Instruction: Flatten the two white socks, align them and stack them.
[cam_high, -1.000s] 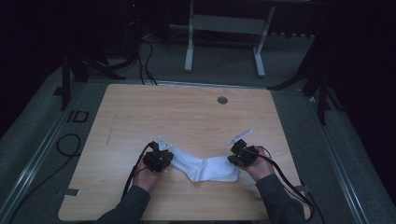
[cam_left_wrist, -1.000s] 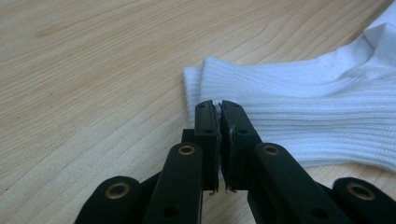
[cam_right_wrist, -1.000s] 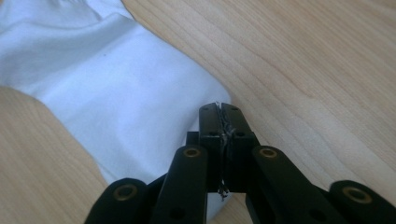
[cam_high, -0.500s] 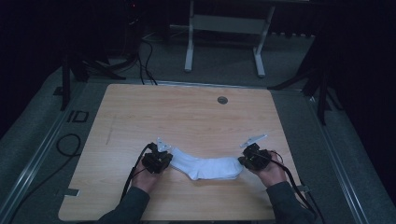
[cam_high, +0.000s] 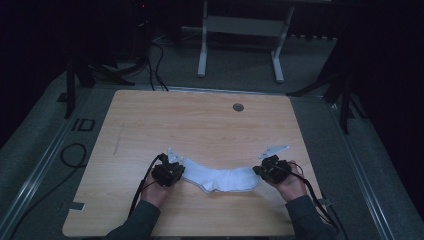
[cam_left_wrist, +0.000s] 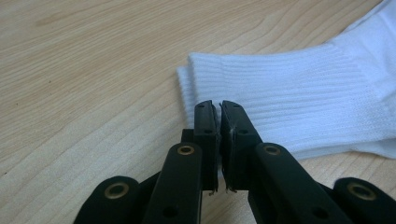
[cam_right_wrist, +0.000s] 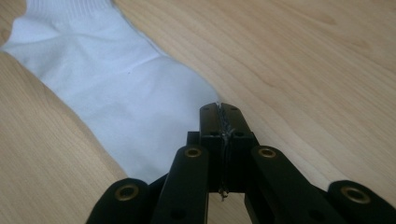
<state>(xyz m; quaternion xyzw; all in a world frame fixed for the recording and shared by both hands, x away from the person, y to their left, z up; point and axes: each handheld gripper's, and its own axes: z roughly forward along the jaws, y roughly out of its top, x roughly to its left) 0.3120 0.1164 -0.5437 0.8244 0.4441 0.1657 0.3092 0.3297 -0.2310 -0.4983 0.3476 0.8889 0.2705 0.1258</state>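
A white sock (cam_high: 220, 179) lies in a shallow curve on the wooden table (cam_high: 200, 125), near its front edge. My left gripper (cam_high: 179, 172) is at the sock's ribbed cuff end. In the left gripper view its jaws (cam_left_wrist: 218, 105) are pressed together at the edge of the cuff (cam_left_wrist: 299, 93). My right gripper (cam_high: 259, 171) is at the toe end. In the right gripper view its jaws (cam_right_wrist: 219, 108) are shut at the tip of the sock (cam_right_wrist: 121, 88), with pale fibres showing in the seam between them. A hand holds each gripper from below.
A small round grommet hole (cam_high: 238, 107) sits near the table's far edge. Black cables (cam_high: 70, 155) loop on the floor at the left. A metal stand (cam_high: 240, 25) is on the floor beyond the table.
My right gripper has moved to the right with the toe end, drawing the sock out longer and flatter. The left gripper has kept its place at the cuff.
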